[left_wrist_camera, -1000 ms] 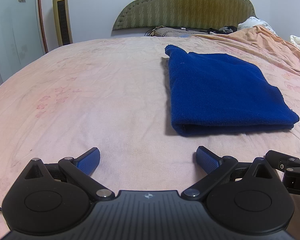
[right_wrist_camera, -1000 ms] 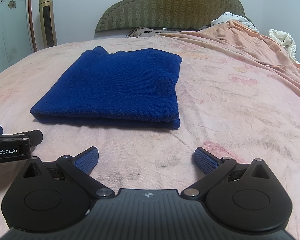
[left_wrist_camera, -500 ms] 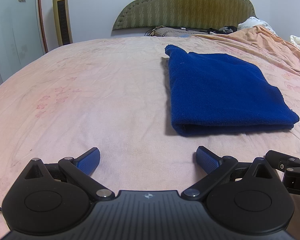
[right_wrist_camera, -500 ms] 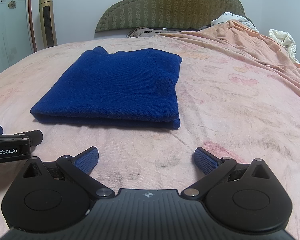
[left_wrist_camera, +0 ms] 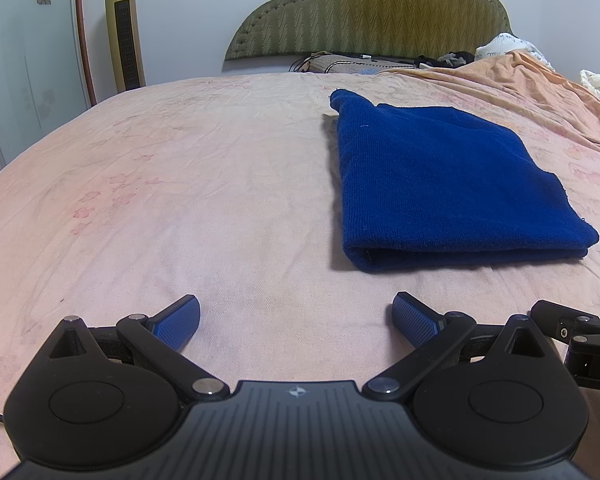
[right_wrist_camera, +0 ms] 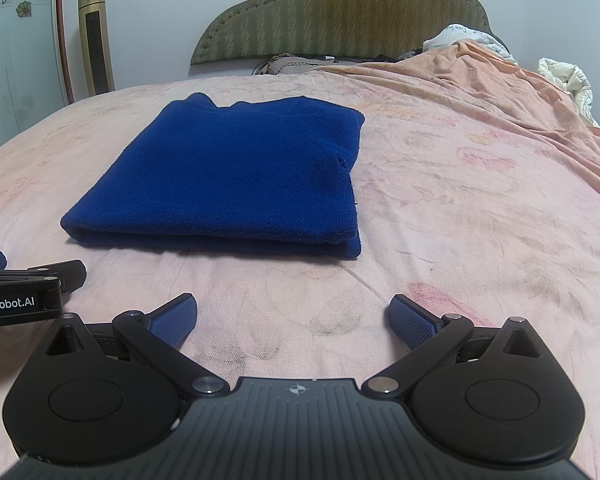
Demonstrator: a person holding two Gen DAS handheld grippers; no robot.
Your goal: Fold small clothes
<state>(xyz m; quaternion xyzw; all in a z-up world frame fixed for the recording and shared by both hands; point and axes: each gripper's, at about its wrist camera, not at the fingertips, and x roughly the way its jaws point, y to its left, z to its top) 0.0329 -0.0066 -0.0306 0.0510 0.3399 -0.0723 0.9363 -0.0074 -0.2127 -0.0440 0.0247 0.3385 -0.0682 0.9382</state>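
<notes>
— Blue knit garment (left_wrist_camera: pixel 452 184), folded into a neat rectangle, lying flat on the pink floral bedsheet (left_wrist_camera: pixel 180 184); where does it sit from the left gripper (left_wrist_camera: pixel 296 314)?

— Ahead of it and off to its right; the doubled fold edge faces the gripper, with a strip of bare sheet between the two; nothing is touching the cloth.

— And the left gripper's own state?

— Spread wide; both blue pads (left_wrist_camera: pixel 178 320) far apart with only sheet showing between them; it sits low over the bed, holding nothing.

— Over to the right gripper (right_wrist_camera: pixel 292 318); same story?

— Much the same; fingers splayed, blue pads (right_wrist_camera: pixel 412 322) well apart, nothing pinched; from here the garment (right_wrist_camera: pixel 228 176) lies ahead and a little to its left, fold edge nearest, a narrow collar-like bump at the far edge.

— Are the two tools close together?

— Side by side; the left gripper's black body (right_wrist_camera: pixel 16 292) pokes in at the left edge of the right view, and part of the right one (left_wrist_camera: pixel 580 332) shows at the right edge of the left view.

— Beyond the garment?

— An olive padded headboard (right_wrist_camera: pixel 340 12) straight ahead; a rumpled peach blanket (right_wrist_camera: pixel 500 80) ahead to the right; a gold tower fan (right_wrist_camera: pixel 96 36) standing ahead to the left by the wall.
</notes>
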